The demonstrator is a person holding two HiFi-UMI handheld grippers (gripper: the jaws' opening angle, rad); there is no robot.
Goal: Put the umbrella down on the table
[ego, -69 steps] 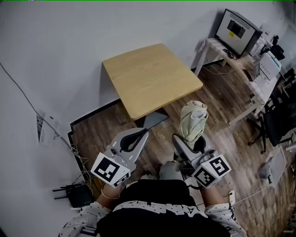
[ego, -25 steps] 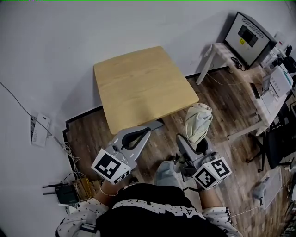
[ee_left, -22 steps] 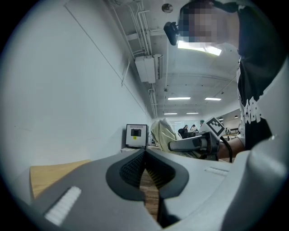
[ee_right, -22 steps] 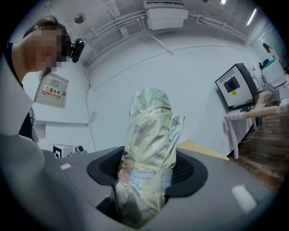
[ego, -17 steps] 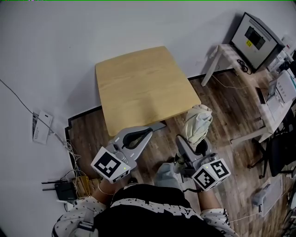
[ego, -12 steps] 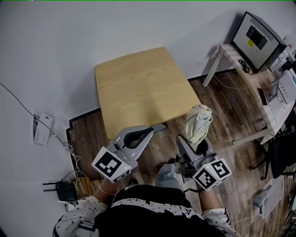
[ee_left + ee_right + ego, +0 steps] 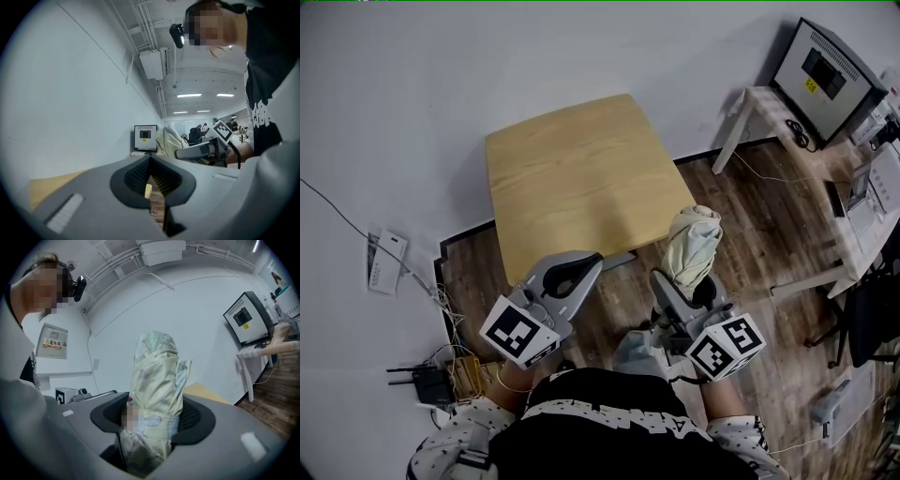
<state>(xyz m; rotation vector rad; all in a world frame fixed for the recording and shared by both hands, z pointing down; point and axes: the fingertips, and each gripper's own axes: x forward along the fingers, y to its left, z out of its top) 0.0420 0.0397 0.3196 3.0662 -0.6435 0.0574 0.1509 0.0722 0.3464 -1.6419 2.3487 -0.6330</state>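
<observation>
Clamped upright in the right hand-held gripper [image 7: 677, 289]: the folded umbrella [image 7: 692, 246], just off the desk's [image 7: 572, 169] near right corner. Closed on nothing: the left hand-held gripper [image 7: 584, 262]. Best to carry forward past the near edge, tilt flat, lower gently, then release.

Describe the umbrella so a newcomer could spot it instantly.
Start at the light wooden table by the white wall. Off its near right corner, the right gripper clamps the umbrella: a folded, pale cream fabric bundle pointing up, the only soft thing there.
</observation>
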